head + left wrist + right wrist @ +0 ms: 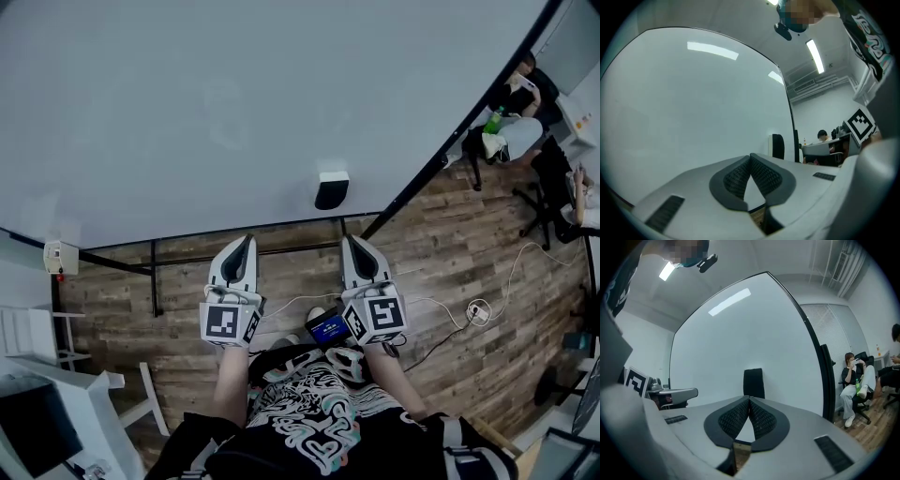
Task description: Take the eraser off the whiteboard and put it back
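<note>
Head view: eraser (332, 189) stuck on whiteboard (234, 112) near its bottom edge; left gripper (247, 242) and right gripper (352, 242) point at the whiteboard, side by side. Left gripper view: jaws together, empty, eraser on whiteboard, off right. Right gripper view: jaws together, empty, eraser on whiteboard straight ahead.

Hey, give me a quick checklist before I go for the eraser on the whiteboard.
1. Black block eraser sits on the white whiteboard: ok.
2. Right gripper aimed at the eraser: ok, it stands straight beyond the tips.
3. Right gripper jaws apart for grasping: not ok, shut, nothing between.
4. Left gripper empty: ok, shut on nothing.
5. Way to the eraser free: ok.
6. Distance left to the board: cannot tell.
</note>
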A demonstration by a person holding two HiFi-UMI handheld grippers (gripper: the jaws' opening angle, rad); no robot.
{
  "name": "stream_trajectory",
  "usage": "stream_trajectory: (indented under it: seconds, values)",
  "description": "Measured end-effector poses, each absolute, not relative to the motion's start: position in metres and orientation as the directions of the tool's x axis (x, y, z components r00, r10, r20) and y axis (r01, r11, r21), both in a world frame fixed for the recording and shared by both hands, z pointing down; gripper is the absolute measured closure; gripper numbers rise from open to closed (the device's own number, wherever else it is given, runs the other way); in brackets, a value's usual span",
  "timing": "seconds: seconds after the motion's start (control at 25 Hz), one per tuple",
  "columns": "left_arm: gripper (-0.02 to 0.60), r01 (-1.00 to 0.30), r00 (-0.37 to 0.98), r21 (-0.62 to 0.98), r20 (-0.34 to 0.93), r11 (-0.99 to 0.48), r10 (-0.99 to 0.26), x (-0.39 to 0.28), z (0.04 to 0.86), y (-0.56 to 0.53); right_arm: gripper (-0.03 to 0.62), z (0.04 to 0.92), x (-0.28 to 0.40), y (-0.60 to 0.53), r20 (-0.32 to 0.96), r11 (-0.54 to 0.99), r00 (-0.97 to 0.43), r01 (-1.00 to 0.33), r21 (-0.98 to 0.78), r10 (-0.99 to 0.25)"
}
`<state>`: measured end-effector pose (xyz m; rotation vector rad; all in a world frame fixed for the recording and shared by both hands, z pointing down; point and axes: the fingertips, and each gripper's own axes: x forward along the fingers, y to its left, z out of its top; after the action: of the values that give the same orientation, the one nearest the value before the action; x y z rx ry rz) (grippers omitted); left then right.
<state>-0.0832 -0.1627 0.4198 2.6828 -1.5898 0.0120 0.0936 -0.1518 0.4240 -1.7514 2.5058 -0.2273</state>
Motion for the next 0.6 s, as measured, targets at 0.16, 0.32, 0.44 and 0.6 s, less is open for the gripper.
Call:
stream_trajectory:
  seconds: [0.16, 0.32, 0.44, 0.6]
  values:
    - [0.56, -0.88, 0.475, 0.013, 0.021, -0.475, -0.88, -0.078, 0.425, -0.165, 0.58, 0.429, 0.097, -0.159, 0.027, 0.343, -0.352, -0.924, -0.166, -0.936]
    - [0.56, -0.876, 0.482, 0.007, 0.025, -0.482, -0.876, -0.078, 0.419, -0.172, 0.58, 0.429, 0.095, -0.164, 0.032, 0.34, -0.35, -0.925, -0.167, -0.936]
    - [0.559, -0.869, 0.496, 0.007, 0.014, -0.495, -0.868, -0.078, 0.414, -0.181, 0.579, 0.427, 0.094, -0.171, 0.039, 0.33, -0.34, -0.93, -0.16, -0.94]
    - [0.558, -0.856, 0.517, 0.009, 0.015, -0.516, -0.856, -0.078, 0.412, -0.186, 0.579, 0.425, 0.093, -0.175, 0.045, 0.311, -0.32, -0.939, -0.148, -0.946]
